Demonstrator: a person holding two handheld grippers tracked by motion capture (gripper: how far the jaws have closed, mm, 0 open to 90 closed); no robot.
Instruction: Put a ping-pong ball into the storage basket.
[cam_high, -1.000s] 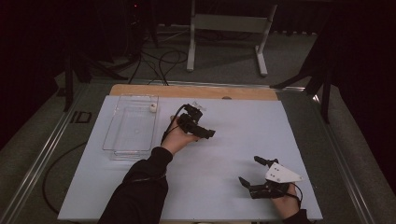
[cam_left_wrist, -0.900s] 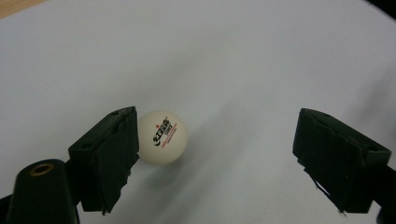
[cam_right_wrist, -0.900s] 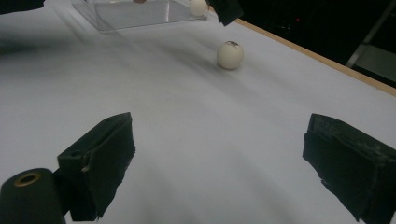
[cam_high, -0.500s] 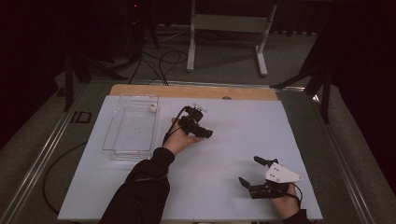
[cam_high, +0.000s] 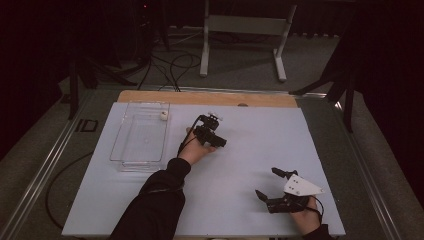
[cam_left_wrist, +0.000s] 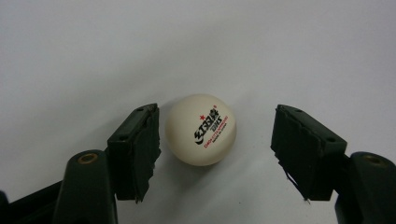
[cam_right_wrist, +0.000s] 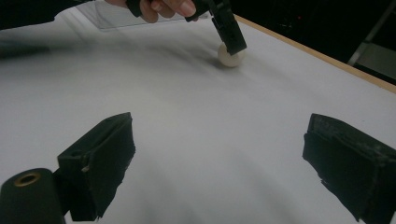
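Observation:
A white table-tennis ball (cam_left_wrist: 201, 129) with a red and black logo lies on the pale tabletop (cam_high: 250, 145). My left gripper (cam_left_wrist: 215, 122) points down over it, with the ball between its jaws. The jaws have just been closing. The left pad (cam_left_wrist: 140, 149) is almost at the ball and the right pad (cam_left_wrist: 303, 149) stands well clear, so nothing is gripped. The right gripper view shows the same ball (cam_right_wrist: 231, 56) under the left gripper's jaw (cam_right_wrist: 229, 28). My right gripper (cam_high: 266, 182) rests open near the table's front right with nothing in it.
A clear plastic tray (cam_high: 131, 150) stands at the left of the table, with a small white object (cam_high: 163, 116) at its far end. A wooden strip (cam_high: 210, 98) runs along the far edge. Beyond it are a stand's legs (cam_high: 240, 30) and cables on the floor.
My left hand has sunk a little toward the table with its gripper. The right gripper has stayed where it was.

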